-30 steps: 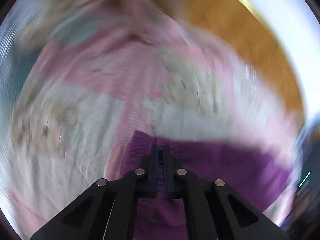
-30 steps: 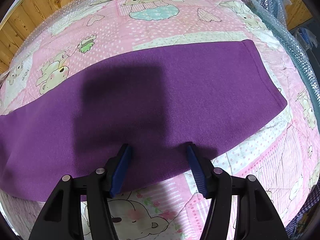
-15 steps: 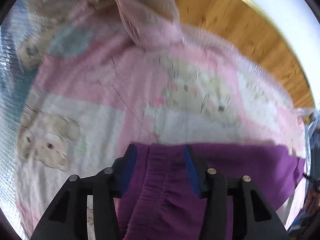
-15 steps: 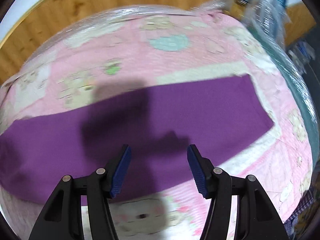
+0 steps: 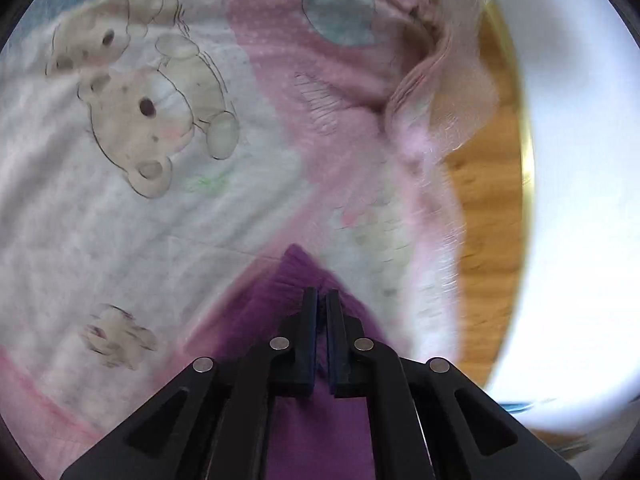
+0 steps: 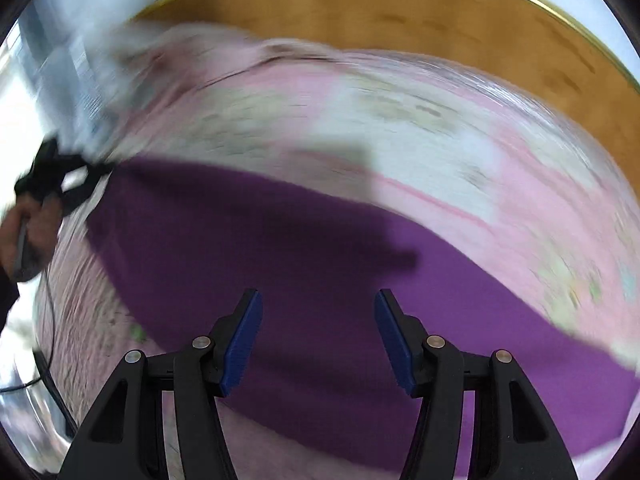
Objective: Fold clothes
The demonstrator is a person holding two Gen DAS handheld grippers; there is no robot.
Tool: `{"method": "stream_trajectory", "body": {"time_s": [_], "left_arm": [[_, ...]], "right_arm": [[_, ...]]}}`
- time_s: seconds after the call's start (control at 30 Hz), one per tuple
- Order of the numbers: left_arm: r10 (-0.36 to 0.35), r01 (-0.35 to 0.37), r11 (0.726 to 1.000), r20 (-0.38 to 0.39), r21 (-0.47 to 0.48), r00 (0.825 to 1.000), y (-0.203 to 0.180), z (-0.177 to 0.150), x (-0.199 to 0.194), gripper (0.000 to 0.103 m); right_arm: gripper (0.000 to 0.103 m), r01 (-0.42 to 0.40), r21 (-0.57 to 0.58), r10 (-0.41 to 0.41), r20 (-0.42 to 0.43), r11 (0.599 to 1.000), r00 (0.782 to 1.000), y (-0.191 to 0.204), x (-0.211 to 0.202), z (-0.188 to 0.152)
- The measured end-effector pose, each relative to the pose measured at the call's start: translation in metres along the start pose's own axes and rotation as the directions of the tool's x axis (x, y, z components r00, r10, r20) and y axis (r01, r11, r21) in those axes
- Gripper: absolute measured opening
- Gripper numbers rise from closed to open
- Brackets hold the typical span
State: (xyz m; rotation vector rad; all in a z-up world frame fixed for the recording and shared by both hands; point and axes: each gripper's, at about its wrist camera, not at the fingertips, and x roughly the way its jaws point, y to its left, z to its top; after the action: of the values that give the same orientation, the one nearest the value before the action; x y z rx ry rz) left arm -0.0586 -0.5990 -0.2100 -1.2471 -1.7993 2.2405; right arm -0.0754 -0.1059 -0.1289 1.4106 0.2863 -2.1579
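A: Any writing?
B: None readable; the quilt [image 5: 120,208] shows only bears.
A: Left gripper [image 5: 319,300]?
B: Pinched tight on the cloth [image 6: 320,264], at its gathered edge.
A: Right gripper [image 6: 318,320]?
B: Wide apart, empty, above the cloth, which lies spread across the quilt.

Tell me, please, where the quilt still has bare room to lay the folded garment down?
Free: the bear-print quilt ahead of the left gripper, and the strip between the purple garment and the wooden headboard. Crowded: the rumpled quilt corner.
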Motion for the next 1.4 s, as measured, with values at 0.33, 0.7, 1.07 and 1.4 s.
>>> {"method": "stream_trajectory", "body": {"time_s": [0.33,0.7,1.07,1.4], "left_arm": [[0.327,-0.342,0.754,0.13,0.561,0.936,-0.082,-0.036,0.003,0.006],[0.05,-0.077,0.936,0.085,0.343,0.995,-0.012,-0.009,-0.013,0.03],[-0.054,0.067,0.882,-0.042,0.466,0.998,-0.015,-0.042,-0.008,0.025],[-0.047,0.018,0.91,0.06,0.414,0.997,0.007,-0.004,-0.017,0.039]], "right_arm": [[0.059,-0.135,-0.168,0.126,-0.067,0.976,0.99,0.108,0.059,0.062],[0.058,-0.218,-0.157,0.181,-0.223,0.963,0.958,0.186,0.14,0.174],[0.035,-0.256,-0.096,0.195,-0.42,0.962,0.887,0.212,0.21,0.206],[0.011,-0.257,-0.201,0.174,-0.358,0.945,0.918,0.224,0.184,0.195]]}}
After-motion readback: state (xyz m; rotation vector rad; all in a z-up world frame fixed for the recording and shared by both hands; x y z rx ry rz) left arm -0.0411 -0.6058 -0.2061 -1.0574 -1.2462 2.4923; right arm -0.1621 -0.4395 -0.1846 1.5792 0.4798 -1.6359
